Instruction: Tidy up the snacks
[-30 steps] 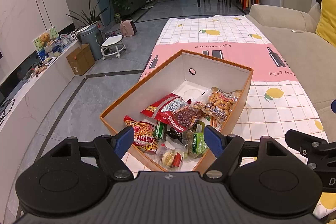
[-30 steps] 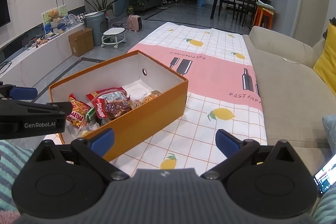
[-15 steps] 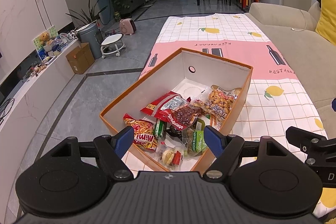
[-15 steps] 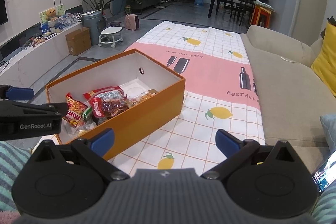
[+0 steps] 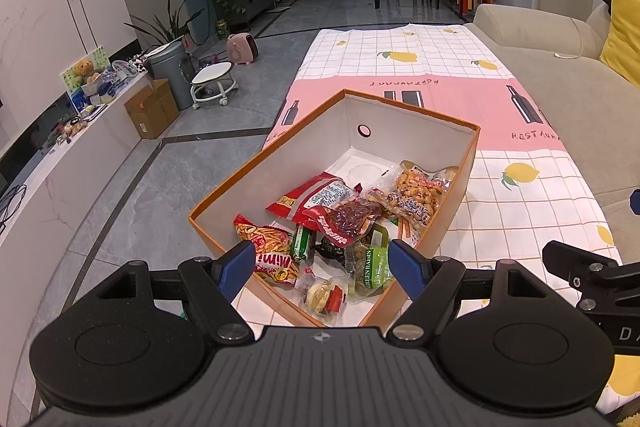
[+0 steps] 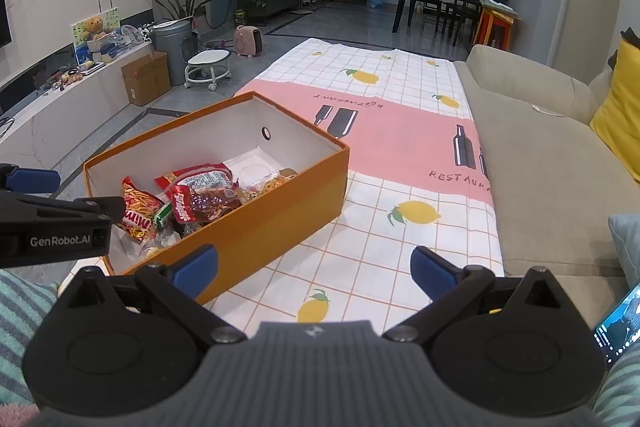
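Left gripper (image 5: 322,269) spread over orange box (image 5: 466,171) of snack packets (image 5: 344,215), right gripper (image 6: 314,269) spread above tablecloth (image 6: 400,131)

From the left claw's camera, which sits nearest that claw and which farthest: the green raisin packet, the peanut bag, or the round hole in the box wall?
1. Green raisin packet, box's near end.
2. Clear peanut bag, right side.
3. Round hole, far wall.

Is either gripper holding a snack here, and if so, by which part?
Nothing is held. The left gripper and right gripper are both open and empty; the snacks lie in the orange box.
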